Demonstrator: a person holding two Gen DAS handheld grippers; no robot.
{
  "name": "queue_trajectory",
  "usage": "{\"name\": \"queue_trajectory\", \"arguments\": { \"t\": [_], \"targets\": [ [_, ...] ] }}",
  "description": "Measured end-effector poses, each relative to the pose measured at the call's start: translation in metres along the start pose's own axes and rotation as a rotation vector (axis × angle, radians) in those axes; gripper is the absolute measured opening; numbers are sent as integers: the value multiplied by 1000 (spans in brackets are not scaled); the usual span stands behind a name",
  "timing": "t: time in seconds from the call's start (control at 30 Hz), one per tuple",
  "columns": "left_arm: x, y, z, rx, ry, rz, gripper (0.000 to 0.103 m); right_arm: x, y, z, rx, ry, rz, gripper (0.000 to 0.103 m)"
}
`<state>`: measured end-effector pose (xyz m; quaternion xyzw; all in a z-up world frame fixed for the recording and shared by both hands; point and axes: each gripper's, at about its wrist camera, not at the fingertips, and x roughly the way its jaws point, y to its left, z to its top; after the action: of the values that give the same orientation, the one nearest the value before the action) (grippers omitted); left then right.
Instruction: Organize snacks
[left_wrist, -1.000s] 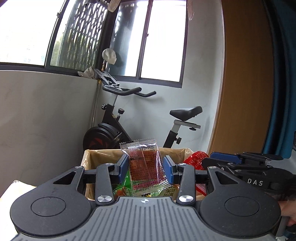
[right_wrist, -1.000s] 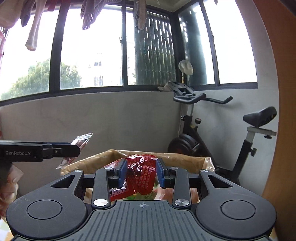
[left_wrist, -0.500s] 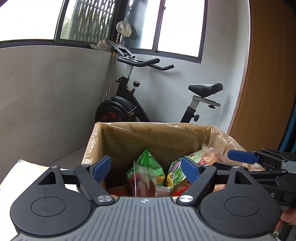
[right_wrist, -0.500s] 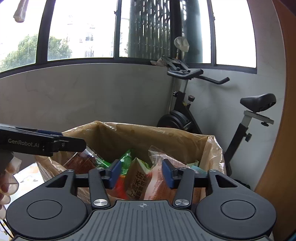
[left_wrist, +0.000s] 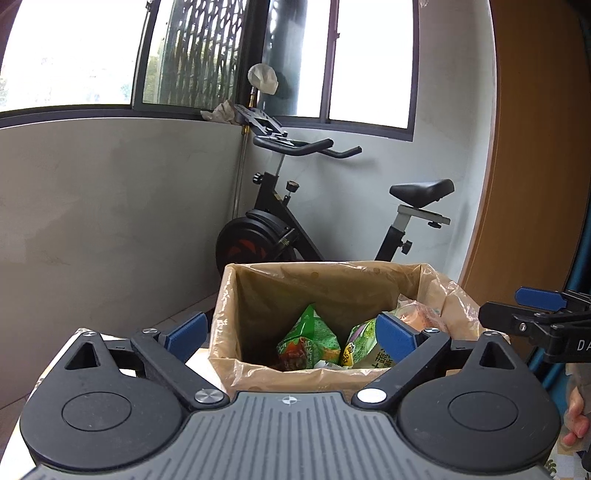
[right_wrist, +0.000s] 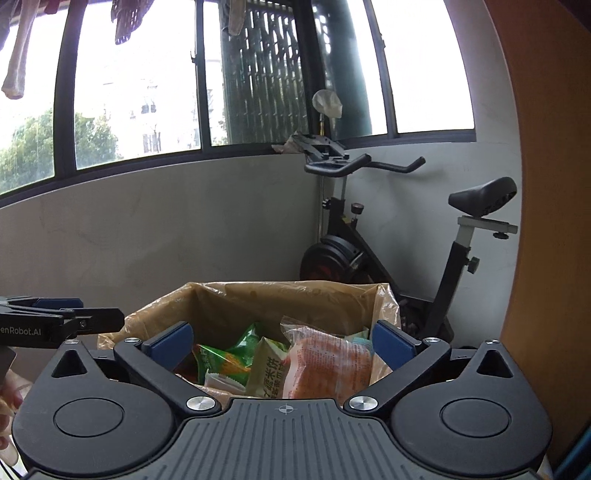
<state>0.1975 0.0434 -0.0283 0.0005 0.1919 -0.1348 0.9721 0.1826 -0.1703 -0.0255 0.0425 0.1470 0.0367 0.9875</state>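
A box lined with a tan plastic bag (left_wrist: 258, 291) (right_wrist: 229, 299) stands in front of both grippers and holds several snack packets. In the left wrist view a green packet (left_wrist: 310, 332) and a yellow-green packet (left_wrist: 360, 341) lie inside. In the right wrist view an orange packet (right_wrist: 328, 365), a pale green rice-cracker packet (right_wrist: 267, 369) and a green packet (right_wrist: 221, 362) show. My left gripper (left_wrist: 290, 332) is open and empty above the box's near edge. My right gripper (right_wrist: 282, 341) is open and empty over the box. Each gripper shows at the other view's edge.
An exercise bike (left_wrist: 280, 236) (right_wrist: 351, 243) stands behind the box against a grey wall under windows. A wooden panel (left_wrist: 532, 147) is at the right. A pale tabletop (left_wrist: 207, 362) shows under the box at the left.
Both grippers let go of their packets, the clear red one on the left and the red one on the right. Both jaws opened wide and the grippers drew back from the box.
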Motion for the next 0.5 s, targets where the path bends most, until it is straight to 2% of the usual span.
{"name": "queue_trajectory", "arguments": {
  "t": [0.3,0.5],
  "targets": [
    [-50,-8,-4,23,-18,105,99,-52,17,-1,-20,-29,-32,103],
    [-93,-22,-5,79,-59,128,99,-88,26,-5,-13,-16,-36,103]
  ]
}}
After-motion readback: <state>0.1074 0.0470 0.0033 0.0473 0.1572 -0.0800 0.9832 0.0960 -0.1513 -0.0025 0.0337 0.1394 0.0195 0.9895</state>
